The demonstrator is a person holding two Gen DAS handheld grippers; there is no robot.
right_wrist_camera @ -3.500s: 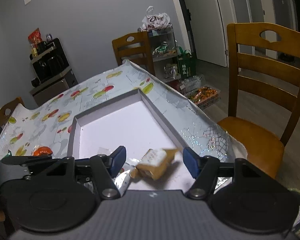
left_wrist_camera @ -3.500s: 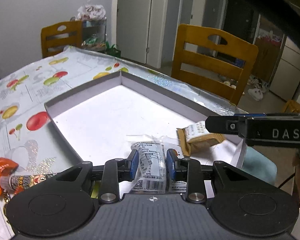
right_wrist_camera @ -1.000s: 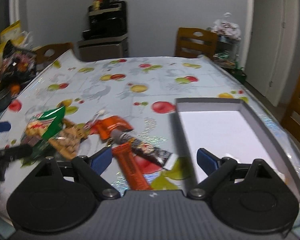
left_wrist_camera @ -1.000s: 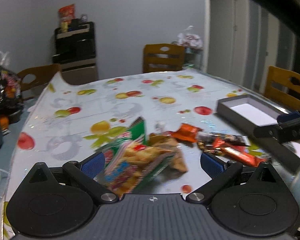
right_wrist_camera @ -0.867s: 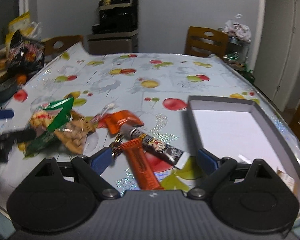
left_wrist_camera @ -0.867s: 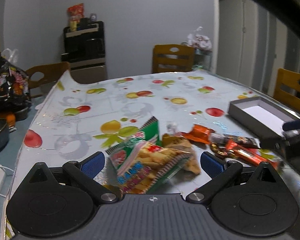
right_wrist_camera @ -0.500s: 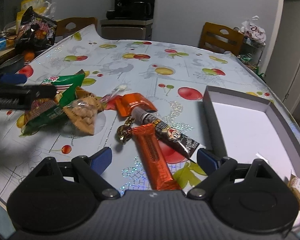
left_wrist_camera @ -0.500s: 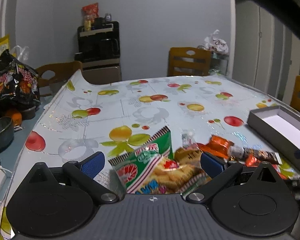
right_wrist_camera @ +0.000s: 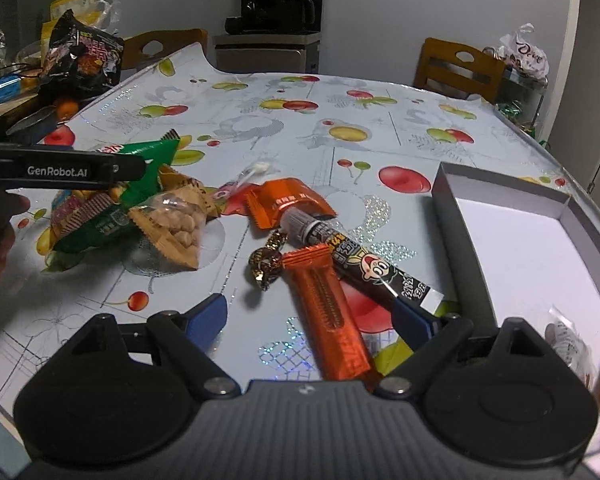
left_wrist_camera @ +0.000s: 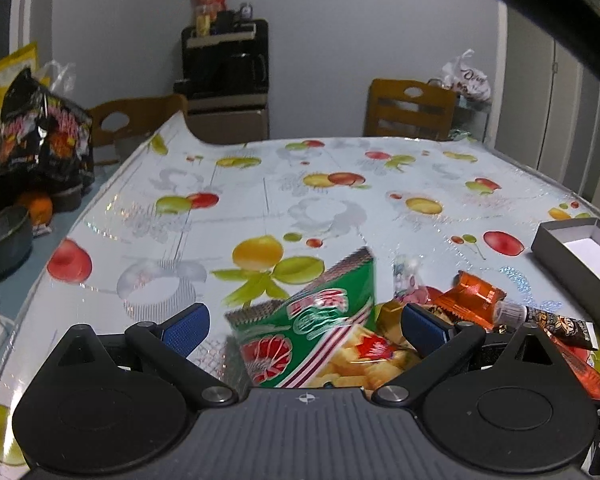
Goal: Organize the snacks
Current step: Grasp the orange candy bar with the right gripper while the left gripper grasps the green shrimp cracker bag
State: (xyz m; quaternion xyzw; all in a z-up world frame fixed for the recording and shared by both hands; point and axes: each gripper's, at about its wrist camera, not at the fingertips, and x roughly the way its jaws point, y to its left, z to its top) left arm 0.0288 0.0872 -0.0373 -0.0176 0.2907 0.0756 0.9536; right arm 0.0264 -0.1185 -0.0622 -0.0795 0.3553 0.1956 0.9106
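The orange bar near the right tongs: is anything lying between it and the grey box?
Yes. In the right wrist view a dark tube snack lies between the orange bar and the grey box, its near end by the box wall.

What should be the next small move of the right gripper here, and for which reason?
Probably lower the right gripper a little and close on the orange bar. Its jaws stand open, having just closed slightly, with the bar lying flat on the table between them, untouched. The dark tube overlaps the bar's far end, so gripping near the close end seems safer. The box waits to the right.
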